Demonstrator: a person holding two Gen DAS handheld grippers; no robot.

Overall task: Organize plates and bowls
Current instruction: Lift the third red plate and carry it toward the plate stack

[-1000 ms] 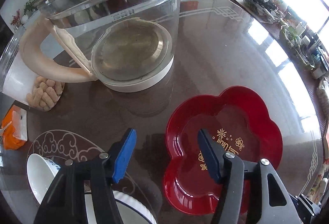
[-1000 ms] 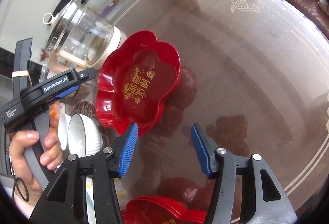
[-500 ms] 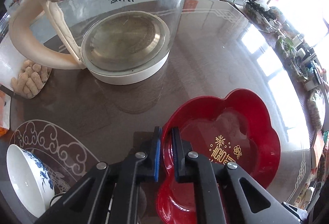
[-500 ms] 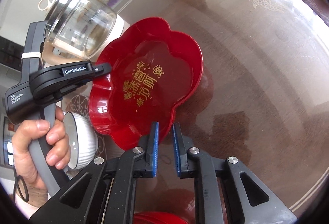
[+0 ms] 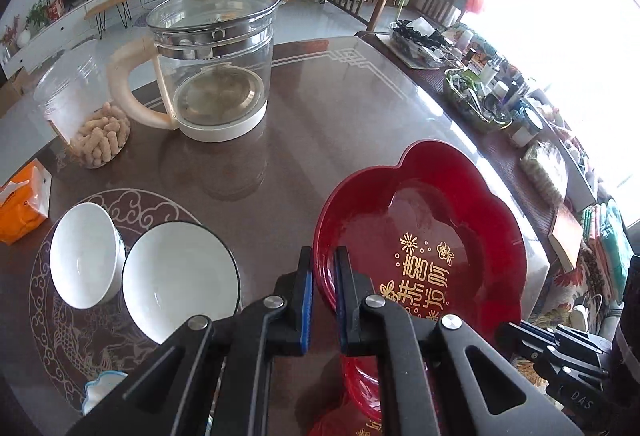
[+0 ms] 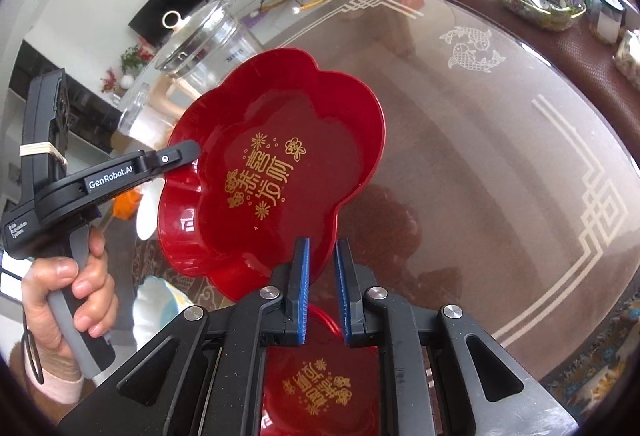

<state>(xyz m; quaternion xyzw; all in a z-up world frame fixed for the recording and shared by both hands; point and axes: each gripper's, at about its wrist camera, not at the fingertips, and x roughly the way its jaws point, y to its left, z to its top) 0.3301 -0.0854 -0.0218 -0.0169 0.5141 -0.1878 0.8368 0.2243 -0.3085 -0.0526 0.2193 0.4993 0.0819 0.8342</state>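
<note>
Over the glass-topped table [image 5: 340, 108]: I have the red flower-shaped plate [image 6: 276, 172] lifted and tilted, clear of the surface.
Left gripper [image 5: 320, 276]: my pads are clamped on the plate's near-left rim.
Right gripper [image 6: 322, 268]: pinched on the plate's lower edge (rim visibly between the blue pads).
Second red plate [image 6: 320, 384]: lies flat directly beneath my right gripper.
White bowls [image 5: 180, 284]: two, side by side, left of the plate.
Glass kettle [image 5: 216, 68]: upright, farther back.

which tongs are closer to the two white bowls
Left. The left tongs grip the red plate's rim right beside the white bowls; the right tongs hold its opposite edge, farther away.
</note>
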